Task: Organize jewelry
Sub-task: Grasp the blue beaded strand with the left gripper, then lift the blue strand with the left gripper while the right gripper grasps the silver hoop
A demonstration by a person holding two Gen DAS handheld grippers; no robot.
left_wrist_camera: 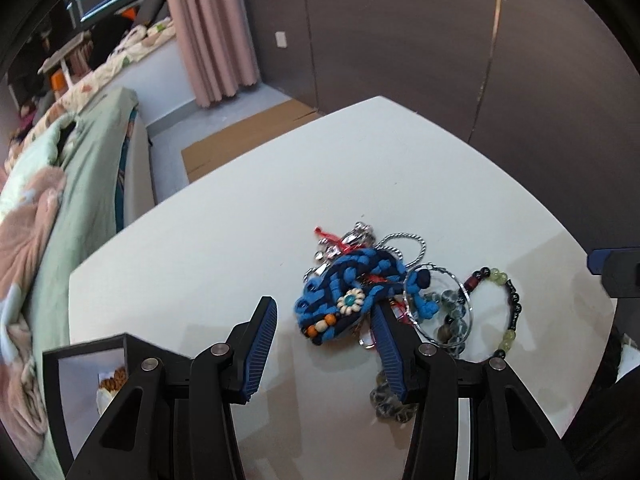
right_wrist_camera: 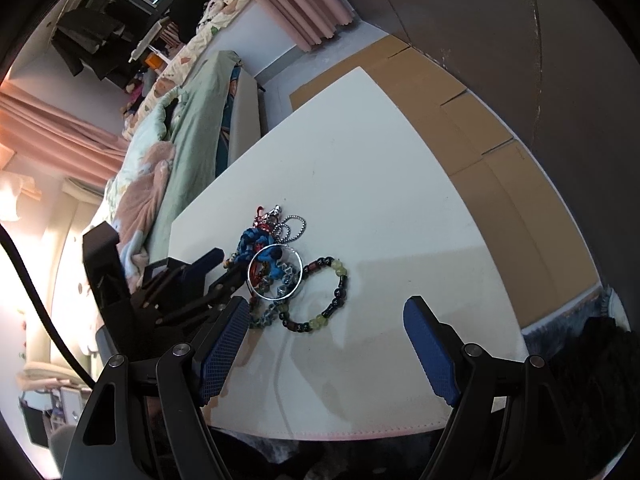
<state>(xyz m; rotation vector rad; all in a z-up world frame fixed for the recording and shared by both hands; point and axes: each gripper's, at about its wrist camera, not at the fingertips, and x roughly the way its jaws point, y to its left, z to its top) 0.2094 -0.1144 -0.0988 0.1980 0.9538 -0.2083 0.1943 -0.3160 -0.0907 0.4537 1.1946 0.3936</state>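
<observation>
On the white table (left_wrist_camera: 240, 240), left gripper (left_wrist_camera: 324, 312) parted around blue braided bracelet (left_wrist_camera: 344, 300), right gripper (right_wrist_camera: 324, 312) released, empty.

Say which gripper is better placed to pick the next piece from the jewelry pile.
Left. The left gripper is down at the blue braided bracelet, fingers open around its edge. The right gripper is open over bare table, farther off.

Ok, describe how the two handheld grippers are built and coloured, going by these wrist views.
Both look alike. The left gripper has black, angular linkage arms joined by round silver pivot pins, ending in two flat fingers faced with blue ribbed pads. The right gripper has the same black frame and silver pins; its blue pads show a fine grid texture. A dark cable curves past at left. No hands or sleeves show.
</observation>
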